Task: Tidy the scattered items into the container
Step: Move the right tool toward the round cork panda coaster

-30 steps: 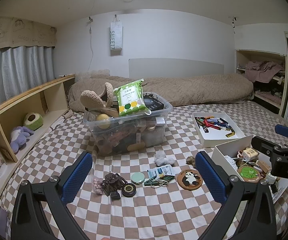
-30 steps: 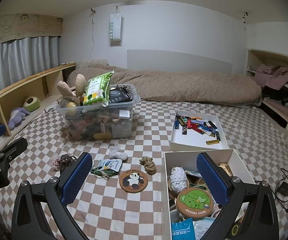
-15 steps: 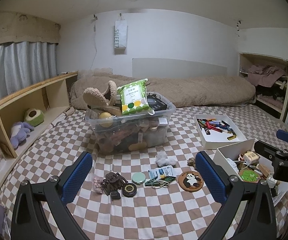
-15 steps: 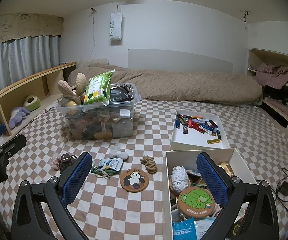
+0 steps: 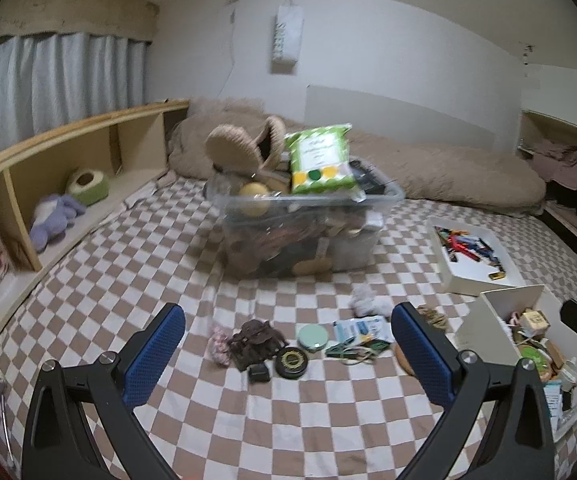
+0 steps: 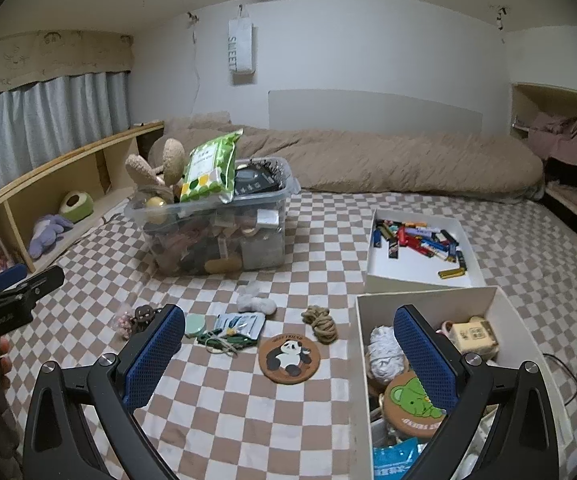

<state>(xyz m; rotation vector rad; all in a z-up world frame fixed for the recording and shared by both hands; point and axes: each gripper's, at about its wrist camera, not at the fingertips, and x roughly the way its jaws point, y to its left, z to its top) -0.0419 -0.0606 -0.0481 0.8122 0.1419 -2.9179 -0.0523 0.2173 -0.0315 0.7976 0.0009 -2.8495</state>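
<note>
- Left wrist view: left gripper (image 5: 288, 354) hanging spread wide and empty over the checked bedspread (image 5: 328, 420), pinching nothing.
- Lying scattered just ahead of it: brown hair claw (image 5: 254, 340), black round tin (image 5: 291, 357), small black block (image 5: 258, 372), pale green round case (image 5: 312, 338), blue-and-white packet (image 5: 362, 328), tangle of green cord (image 5: 354, 350), grey fluffy lump (image 5: 364, 300).
- Judging handling: claw looking stiff but spiky, best taken across its body; tins looking hard, flat and slippery, needing a pinch across the rim; packet and cord looking light and limp, likely sagging if taken at one end.
- White box (image 5: 484, 320) sitting to the right, already part filled; right gripper's body showing at the far right edge.
- Right wrist view: right gripper (image 6: 288, 354) likewise spread and empty, hovering partly over the white box (image 6: 362, 360).
- Showing what the left view is hiding or cutting off: panda coaster (image 6: 288, 356) lying flat in the open, rope knot (image 6: 322, 322) just beside it, and the box's contents, including a green bear coaster (image 6: 410, 402) and white yarn (image 6: 382, 354).
- Panda coaster looking thin and flat; edge grip probably needed, tricky against soft bedding.
- Black tin and block not appearing here, hidden behind the near finger.
</note>
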